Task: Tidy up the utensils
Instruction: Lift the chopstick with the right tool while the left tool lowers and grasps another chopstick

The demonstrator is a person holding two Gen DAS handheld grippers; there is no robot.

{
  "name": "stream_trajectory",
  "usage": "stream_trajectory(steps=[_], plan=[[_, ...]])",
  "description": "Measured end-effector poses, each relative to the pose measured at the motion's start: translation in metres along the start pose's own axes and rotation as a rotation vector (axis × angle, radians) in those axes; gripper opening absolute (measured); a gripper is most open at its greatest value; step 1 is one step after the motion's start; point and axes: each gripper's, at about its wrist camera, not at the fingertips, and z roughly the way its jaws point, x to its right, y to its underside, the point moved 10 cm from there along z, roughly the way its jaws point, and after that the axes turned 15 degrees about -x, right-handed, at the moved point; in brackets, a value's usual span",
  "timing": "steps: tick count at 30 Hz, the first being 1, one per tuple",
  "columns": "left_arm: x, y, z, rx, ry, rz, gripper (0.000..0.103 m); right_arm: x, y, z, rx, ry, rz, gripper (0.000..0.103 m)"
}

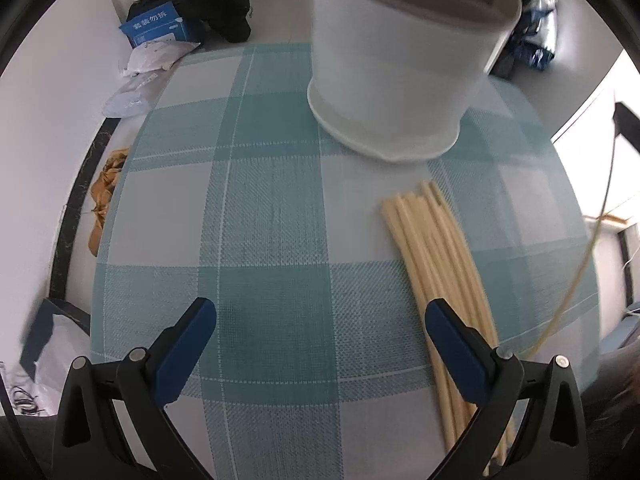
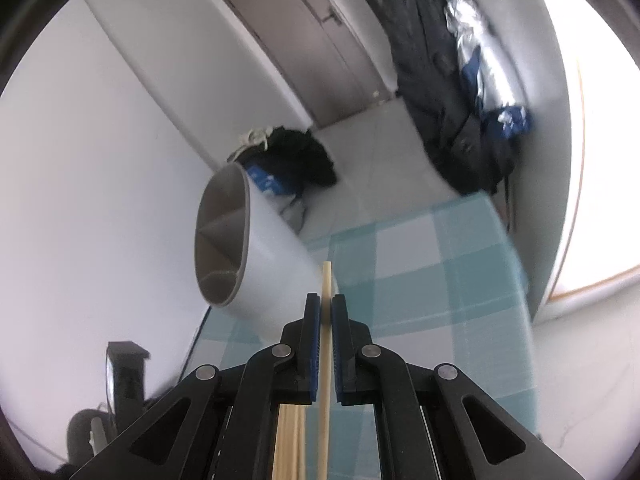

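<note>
Progress is early: your right hand-held gripper is clamped on a single chopstick, lifted and aimed near the white holder, whose compartments look empty, though blur limits that. Your left hand-held gripper hangs wide open, holding nothing, over the checked bench; the chopstick bundle beside it remains unsorted.
</note>
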Motion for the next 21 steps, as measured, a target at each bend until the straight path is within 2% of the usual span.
stream_trajectory(steps=[1, 5, 9, 13, 21], plan=[[-0.001, 0.0, 0.0, 0.001, 0.007, -0.002, 0.102, 0.0, 0.0, -0.002, 0.006, 0.003, -0.005, 0.005], [-0.013, -0.004, -0.002, -0.007, -0.074, -0.014, 0.102, 0.005, 0.0, -0.004, 0.008, 0.01, -0.005, 0.005], [-0.017, -0.005, -0.002, -0.024, -0.016, -0.033, 0.102, 0.005, 0.0, -0.003, 0.01, 0.009, -0.011, 0.005], [-0.012, -0.001, -0.005, -0.009, -0.016, 0.007, 0.102, 0.004, -0.001, -0.008, 0.028, 0.008, -0.019, 0.005], [-0.002, -0.007, 0.001, -0.009, -0.003, 0.008, 0.102, 0.005, 0.001, -0.009, 0.032, 0.014, -0.013, 0.005]])
